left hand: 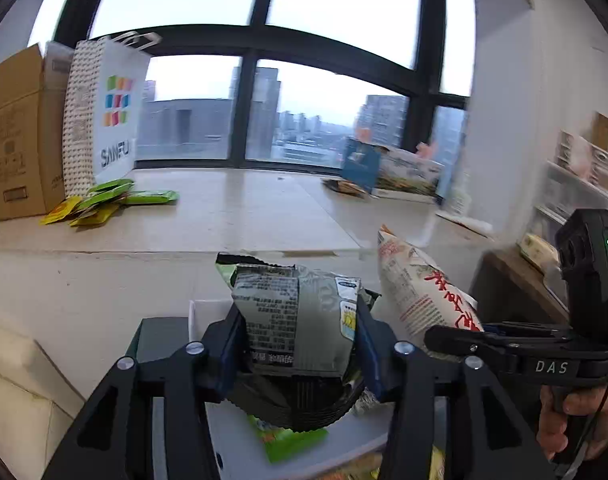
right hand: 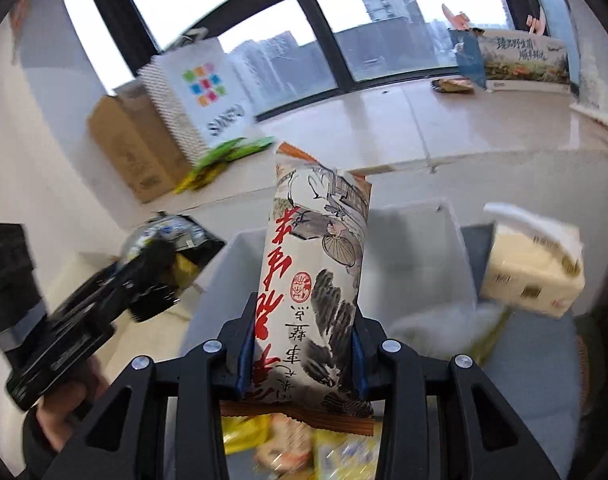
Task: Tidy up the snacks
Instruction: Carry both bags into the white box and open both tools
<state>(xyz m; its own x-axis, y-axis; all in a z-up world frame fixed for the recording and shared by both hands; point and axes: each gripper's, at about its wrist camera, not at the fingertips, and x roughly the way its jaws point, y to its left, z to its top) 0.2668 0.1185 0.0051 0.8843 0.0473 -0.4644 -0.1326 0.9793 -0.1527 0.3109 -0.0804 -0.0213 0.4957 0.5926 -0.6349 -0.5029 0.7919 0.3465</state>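
Observation:
My left gripper is shut on a grey-green snack packet with printed text, held upright above a white bin. My right gripper is shut on a long white snack bag with red characters and ink drawings, held upright over a white bin. The same bag and the right gripper show at the right of the left wrist view. The left gripper shows blurred at the left of the right wrist view. More snacks lie in the bin below.
Green and yellow packets lie on the window ledge by a SANFU paper bag and a cardboard box. A printed box stands at the far right of the ledge. A tissue pack sits right of the bin.

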